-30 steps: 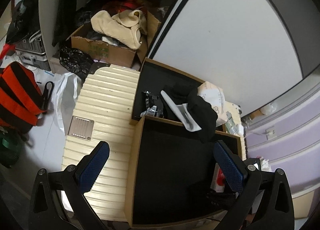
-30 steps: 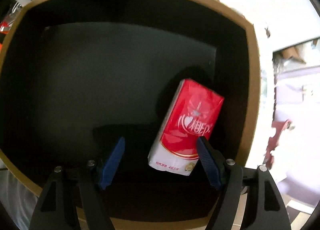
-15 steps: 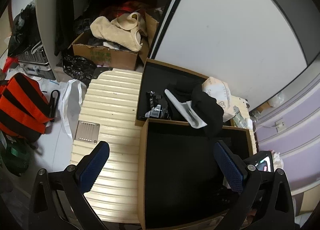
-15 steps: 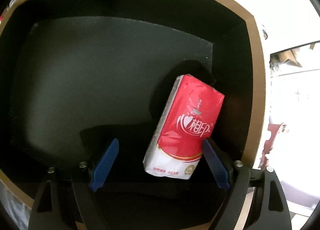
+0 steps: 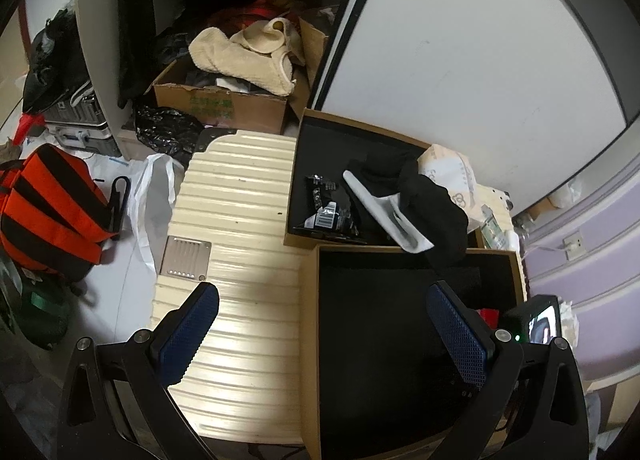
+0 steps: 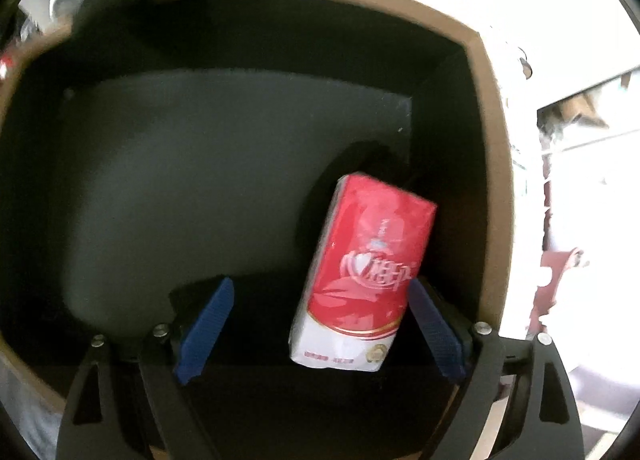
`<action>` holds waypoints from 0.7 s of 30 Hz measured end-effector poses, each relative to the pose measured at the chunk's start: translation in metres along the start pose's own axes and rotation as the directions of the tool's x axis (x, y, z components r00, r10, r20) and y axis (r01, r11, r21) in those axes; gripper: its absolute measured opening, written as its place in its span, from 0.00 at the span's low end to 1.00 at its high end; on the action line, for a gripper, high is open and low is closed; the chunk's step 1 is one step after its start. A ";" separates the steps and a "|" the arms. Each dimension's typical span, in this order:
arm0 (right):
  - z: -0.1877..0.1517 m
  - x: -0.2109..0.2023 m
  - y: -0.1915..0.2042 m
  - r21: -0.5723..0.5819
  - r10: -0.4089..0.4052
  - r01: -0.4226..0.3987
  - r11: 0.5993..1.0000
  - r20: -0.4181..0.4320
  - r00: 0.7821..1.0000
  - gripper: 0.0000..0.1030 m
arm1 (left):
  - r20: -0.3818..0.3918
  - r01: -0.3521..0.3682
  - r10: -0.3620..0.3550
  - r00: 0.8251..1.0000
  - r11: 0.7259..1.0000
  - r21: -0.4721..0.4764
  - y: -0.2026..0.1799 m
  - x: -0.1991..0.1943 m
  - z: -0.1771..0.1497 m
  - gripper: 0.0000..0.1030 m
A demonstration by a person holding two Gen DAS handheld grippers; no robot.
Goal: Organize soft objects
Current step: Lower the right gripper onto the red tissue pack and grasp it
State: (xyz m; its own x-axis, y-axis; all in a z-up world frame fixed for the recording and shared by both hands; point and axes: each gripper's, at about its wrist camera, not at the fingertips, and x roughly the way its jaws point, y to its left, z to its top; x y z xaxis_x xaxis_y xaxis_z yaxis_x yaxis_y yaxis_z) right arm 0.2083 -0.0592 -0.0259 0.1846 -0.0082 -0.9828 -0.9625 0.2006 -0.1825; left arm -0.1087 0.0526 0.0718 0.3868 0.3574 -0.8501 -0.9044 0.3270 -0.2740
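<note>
Cream ribbed hard-shell suitcase (image 5: 236,220) carries two black-lined cardboard boxes; my left gripper (image 5: 320,332) hangs open over the near box's (image 5: 308,340) left edge. Right view: my right gripper (image 6: 316,324) gapes, holding nothing, around a red-and-white tissue pack (image 6: 360,280) lying near that box's (image 6: 496,196) right wall.

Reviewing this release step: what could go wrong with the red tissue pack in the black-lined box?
1. The red-and-white tissue pack lies between the open right tool's fingers, close to the right finger; pulling out could drag it.
2. It sits by the black-lined cardboard box's right wall, leaving little room to regrasp.
</note>
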 end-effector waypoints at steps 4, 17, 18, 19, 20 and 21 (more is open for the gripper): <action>-0.005 0.001 -0.007 0.017 0.021 -0.021 1.000 -0.006 1.000 0.86 | 0.001 -0.001 0.001 1.000 1.000 0.000 0.001 -0.001 0.000 1.00; -0.005 0.019 -0.021 -0.004 -0.032 0.032 0.999 -0.044 0.999 1.00 | -0.006 0.001 -0.001 1.000 1.000 0.007 -0.002 -0.001 -0.001 1.00; -0.007 0.017 -0.021 0.000 -0.032 0.032 1.000 -0.042 0.999 0.99 | -0.005 0.001 -0.001 1.000 1.000 0.006 -0.002 -0.001 -0.001 1.00; -0.009 0.016 -0.024 0.005 -0.031 0.031 1.000 -0.038 0.999 0.98 | -0.002 0.001 -0.001 1.000 1.000 0.002 -0.001 -0.002 0.000 1.00; -0.001 0.016 -0.031 0.008 -0.033 0.033 0.999 -0.035 0.999 0.97 | -0.001 0.001 -0.001 1.000 1.000 -0.001 -0.001 -0.002 0.000 1.00; -0.002 0.015 -0.033 0.015 -0.038 0.039 0.999 -0.031 0.999 0.92 | -0.001 0.001 -0.001 1.000 1.000 -0.005 0.000 -0.001 0.000 1.00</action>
State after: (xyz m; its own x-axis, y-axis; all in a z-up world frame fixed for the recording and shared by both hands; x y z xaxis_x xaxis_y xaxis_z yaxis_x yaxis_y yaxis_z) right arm 0.2428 -0.0678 -0.0344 0.2151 -0.0464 -0.9755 -0.9516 0.2144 -0.2201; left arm -0.1090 0.0522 0.0732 0.3873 0.3567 -0.8501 -0.9050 0.3232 -0.2767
